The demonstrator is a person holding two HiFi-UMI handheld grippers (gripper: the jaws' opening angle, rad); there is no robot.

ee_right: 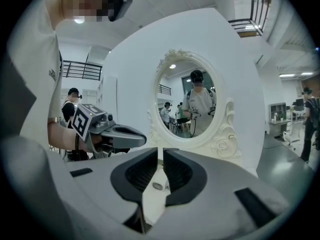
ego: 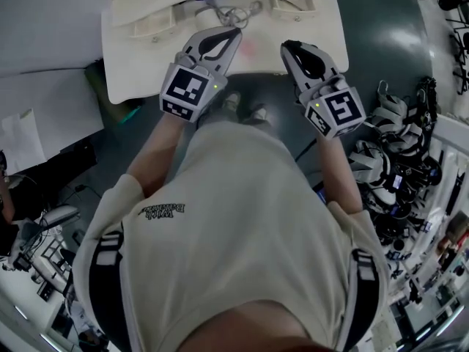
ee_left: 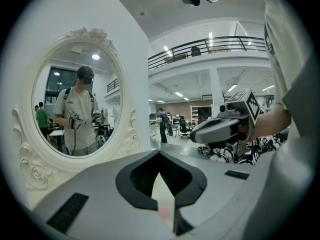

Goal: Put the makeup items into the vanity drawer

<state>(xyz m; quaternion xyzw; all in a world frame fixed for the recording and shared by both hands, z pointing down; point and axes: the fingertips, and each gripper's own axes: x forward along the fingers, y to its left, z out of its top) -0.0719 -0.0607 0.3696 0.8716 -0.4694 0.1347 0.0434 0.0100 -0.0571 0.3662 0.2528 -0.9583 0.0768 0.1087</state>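
The white vanity [ego: 146,64] fills the top of the head view, and its oval mirror [ee_left: 75,99] [ee_right: 192,101] with a carved white frame stands behind. Small items lie at the back of the top, among them a wire-looped one [ego: 236,12]; I cannot tell them apart. My left gripper [ego: 233,35] [ee_left: 159,156] is over the front of the top, its tips together, holding nothing. My right gripper [ego: 287,48] [ee_right: 161,153] hovers beside it with a narrow slit between the tips and nothing in it. A small round grey thing [ee_right: 157,186] shows on the white surface below its jaws. No drawer front is in view.
A faint pink patch [ego: 250,48] marks the vanity top between the grippers. Spare grippers and cables [ego: 396,167] crowd the floor at the right. A grey desk with papers [ego: 37,123] stands at the left. The person's feet [ego: 245,108] rest on the dark floor by the vanity.
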